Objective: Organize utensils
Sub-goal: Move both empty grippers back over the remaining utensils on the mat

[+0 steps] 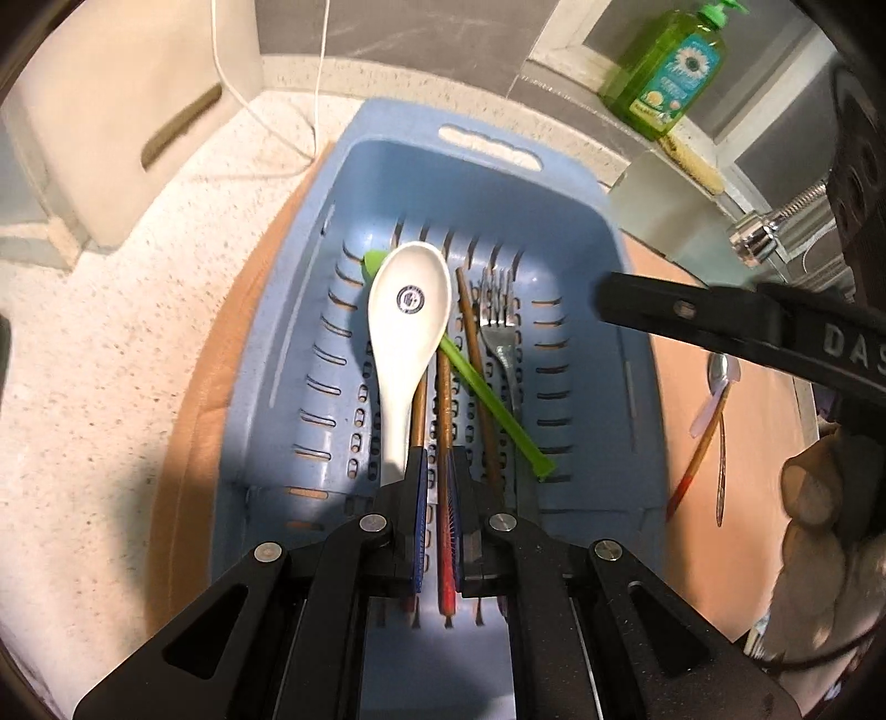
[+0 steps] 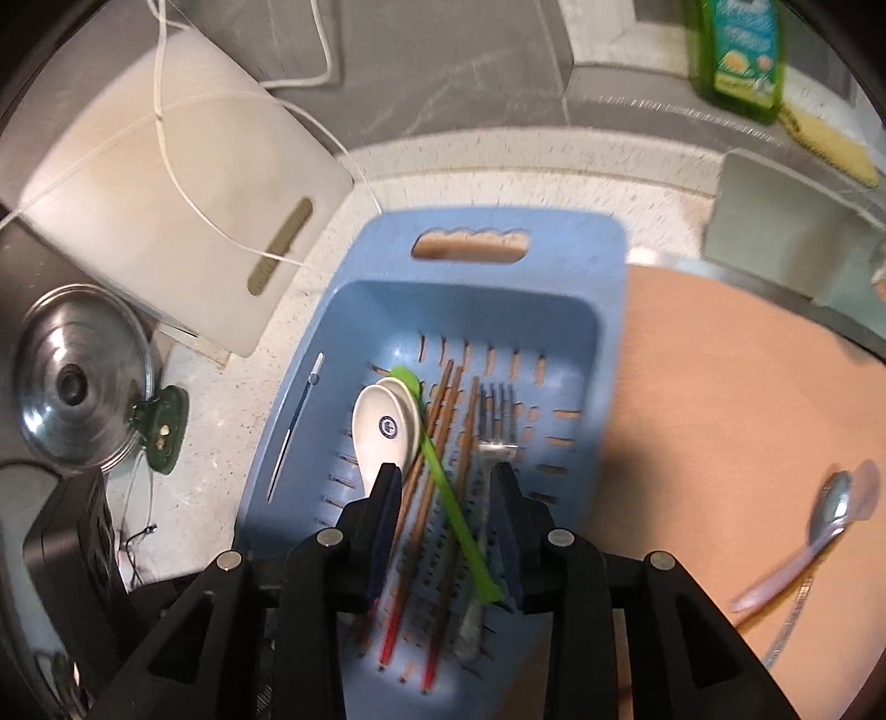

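Note:
A blue slotted basket [image 1: 587, 183] [image 2: 603, 310] holds a white ceramic spoon [image 1: 407, 327] [image 2: 382, 426], a green plastic spoon [image 1: 498, 410] [image 2: 448, 498], brown chopsticks [image 1: 470, 343] [image 2: 437, 437] and metal forks [image 1: 498, 327] [image 2: 495, 437]. My left gripper [image 1: 438, 471] is over the basket's near end, shut on a red-tipped chopstick [image 1: 444, 421]. My right gripper [image 2: 446, 479] is open above the basket, empty; it also shows in the left wrist view [image 1: 681, 313]. A metal spoon [image 2: 825, 520] [image 1: 722, 376], a pink spoon [image 2: 786, 570] and a red-tipped chopstick [image 1: 698, 454] lie on the wooden board [image 2: 720, 387] to the right.
A white cutting board [image 2: 166, 188] [image 1: 127, 99] with cords leans at the back left. A steel pot lid [image 2: 77, 387] sits at the left. A green soap bottle [image 1: 670, 72] [image 2: 736, 50] and sponge [image 2: 830, 138] stand at the back right, with a faucet [image 1: 775, 221] nearby.

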Available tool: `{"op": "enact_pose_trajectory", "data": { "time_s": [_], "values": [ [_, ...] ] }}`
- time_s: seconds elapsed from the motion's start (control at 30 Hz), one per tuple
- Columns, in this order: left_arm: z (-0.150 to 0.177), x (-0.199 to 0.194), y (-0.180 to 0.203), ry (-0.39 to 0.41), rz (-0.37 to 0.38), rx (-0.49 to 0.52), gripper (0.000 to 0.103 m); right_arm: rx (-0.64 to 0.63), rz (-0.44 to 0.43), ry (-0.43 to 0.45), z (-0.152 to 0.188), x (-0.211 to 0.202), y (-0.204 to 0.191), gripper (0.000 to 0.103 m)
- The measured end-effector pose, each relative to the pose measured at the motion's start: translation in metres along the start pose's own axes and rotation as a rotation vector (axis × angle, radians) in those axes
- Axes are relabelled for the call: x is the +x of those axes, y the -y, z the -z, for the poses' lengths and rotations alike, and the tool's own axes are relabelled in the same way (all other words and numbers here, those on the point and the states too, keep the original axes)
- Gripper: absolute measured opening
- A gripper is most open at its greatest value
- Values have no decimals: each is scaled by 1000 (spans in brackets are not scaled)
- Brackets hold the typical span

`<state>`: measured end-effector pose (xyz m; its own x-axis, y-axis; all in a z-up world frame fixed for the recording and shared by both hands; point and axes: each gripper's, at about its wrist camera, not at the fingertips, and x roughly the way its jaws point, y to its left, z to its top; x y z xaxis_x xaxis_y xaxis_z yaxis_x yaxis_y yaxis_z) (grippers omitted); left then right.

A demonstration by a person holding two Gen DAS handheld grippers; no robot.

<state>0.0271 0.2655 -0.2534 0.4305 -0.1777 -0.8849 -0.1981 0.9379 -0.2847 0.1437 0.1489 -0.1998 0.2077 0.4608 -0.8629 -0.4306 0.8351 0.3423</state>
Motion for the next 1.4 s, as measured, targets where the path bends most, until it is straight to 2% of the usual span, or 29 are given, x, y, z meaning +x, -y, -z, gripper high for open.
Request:
{"op": "enact_pose_trajectory", "data": {
  "time_s": [0.1, 0.17, 0.2, 0.33, 0.5, 0.6, 0.77, 0.87, 0.93, 1.07, 1.23, 1.4],
  "values": [
    [3, -12, 7, 27, 6, 10, 6, -8, -27, 57, 11, -29, 17, 38],
    [5, -21, 16, 49, 13, 23, 11, -8, -65, 97, 18, -48, 30, 51],
    [4, -23, 20, 57, 15, 31, 14, -11, -86, 120, 23, -58, 37, 54],
    [8, -35, 49, 91, 16, 84, 14, -59, -93, 207, 41, -98, 65, 64],
    [13, -39, 85, 108, 47, 142, 14, -30, -139, 225, 70, -135, 118, 64],
    [17, -36, 111, 104, 64, 181, 14, 3, -109, 226, 84, -147, 149, 66],
    [23, -17, 153, 57, 82, 266, 14, 49, -50, 221, 107, -161, 195, 68],
    [24, -1, 174, 20, 86, 313, 14, 120, -87, 188, 116, -159, 218, 68],
    [27, 10, 189, -3, 82, 350, 14, 154, -133, 184, 120, -160, 229, 68],
    [25, 33, 207, -47, 59, 403, 14, 164, -143, 170, 125, -159, 239, 68],
    [21, 50, 221, -76, 41, 434, 14, 182, -107, 130, 131, -152, 243, 68],
    [12, 60, 219, -87, 24, 425, 14, 213, -88, 120, 136, -148, 249, 68]
  ]
}}
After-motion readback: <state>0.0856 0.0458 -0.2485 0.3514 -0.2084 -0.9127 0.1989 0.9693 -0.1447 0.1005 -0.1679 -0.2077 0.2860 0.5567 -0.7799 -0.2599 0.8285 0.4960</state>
